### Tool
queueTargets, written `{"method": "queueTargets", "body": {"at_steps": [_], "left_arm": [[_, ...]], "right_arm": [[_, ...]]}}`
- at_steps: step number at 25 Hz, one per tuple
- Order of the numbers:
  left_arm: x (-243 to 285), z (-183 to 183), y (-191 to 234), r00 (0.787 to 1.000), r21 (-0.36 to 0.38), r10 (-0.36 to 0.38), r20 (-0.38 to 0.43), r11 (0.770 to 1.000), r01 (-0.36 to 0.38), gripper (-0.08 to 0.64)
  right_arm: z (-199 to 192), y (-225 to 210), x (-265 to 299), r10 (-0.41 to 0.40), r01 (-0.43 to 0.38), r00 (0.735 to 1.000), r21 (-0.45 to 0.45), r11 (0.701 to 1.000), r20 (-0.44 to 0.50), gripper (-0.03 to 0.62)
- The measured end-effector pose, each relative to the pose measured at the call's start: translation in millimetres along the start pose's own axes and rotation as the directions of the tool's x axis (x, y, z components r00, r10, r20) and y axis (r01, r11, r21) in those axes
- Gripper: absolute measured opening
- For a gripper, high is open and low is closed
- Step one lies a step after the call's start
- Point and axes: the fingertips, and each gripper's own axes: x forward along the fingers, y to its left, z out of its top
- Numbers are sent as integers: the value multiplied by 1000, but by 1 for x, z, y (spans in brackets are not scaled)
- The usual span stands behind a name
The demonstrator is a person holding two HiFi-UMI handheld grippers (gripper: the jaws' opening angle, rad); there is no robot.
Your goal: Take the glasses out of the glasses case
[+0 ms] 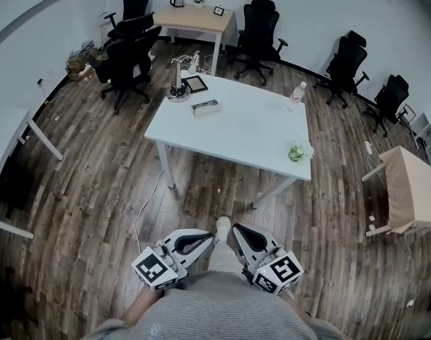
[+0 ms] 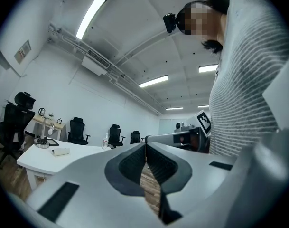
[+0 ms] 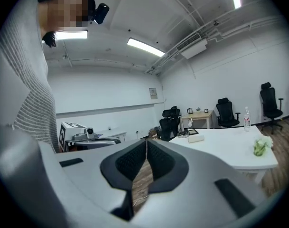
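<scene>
L gripper & R gripper: fingers pressed together, nothing between, both well apart from pale rectangular glasses case on white rectangular table.

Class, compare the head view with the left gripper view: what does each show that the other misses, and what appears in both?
Only the head view: the green plant at the table's near corner, and the light wooden side table at the right.
Only the left gripper view: the ceiling lights and the head camera.
Both: the white table, glasses case, water bottle and left gripper, its jaws together.
</scene>
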Motion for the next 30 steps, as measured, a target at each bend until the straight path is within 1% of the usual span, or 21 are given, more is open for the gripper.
{"method": "queueTargets", "body": {"at_steps": [6,11,14,17,21,23,26,28,30], "left_arm": [[44,8,61,1000,2,23,14,1000,-24,14],[100,15,106,1000,-1,10,3,1000,-10,13],[134,21,126,1000,-7,-7,-1,1000,7,14],[165,24,149,1000,0,-9,-13,1000,9,14],[208,45,178,999,67,-32,13,997,31,13],[230,51,190,999,84,-40,16,996,38,14],[257,60,205,999,67,-36,36,997,33,14],[267,64,216,998,55,-21,54,998,18,14],[274,65,225,999,59,-8,53,998,5,14]], "right_arm": [[13,-55,46,25,-25,1000,7,1000,-4,15],[31,-122,72,7,-8,1000,11,1000,1,17],[43,-165,87,-13,13,1000,10,1000,6,17],[59,-200,101,-5,5,1000,12,1000,18,17],[84,-238,120,21,-22,999,19,1000,43,17],[92,-258,127,28,-29,998,20,999,53,17],[101,-287,134,25,-27,997,27,999,70,15],[104,-306,140,1,-3,997,24,1000,79,17],[105,-317,147,-6,4,997,29,1000,77,17]]}}
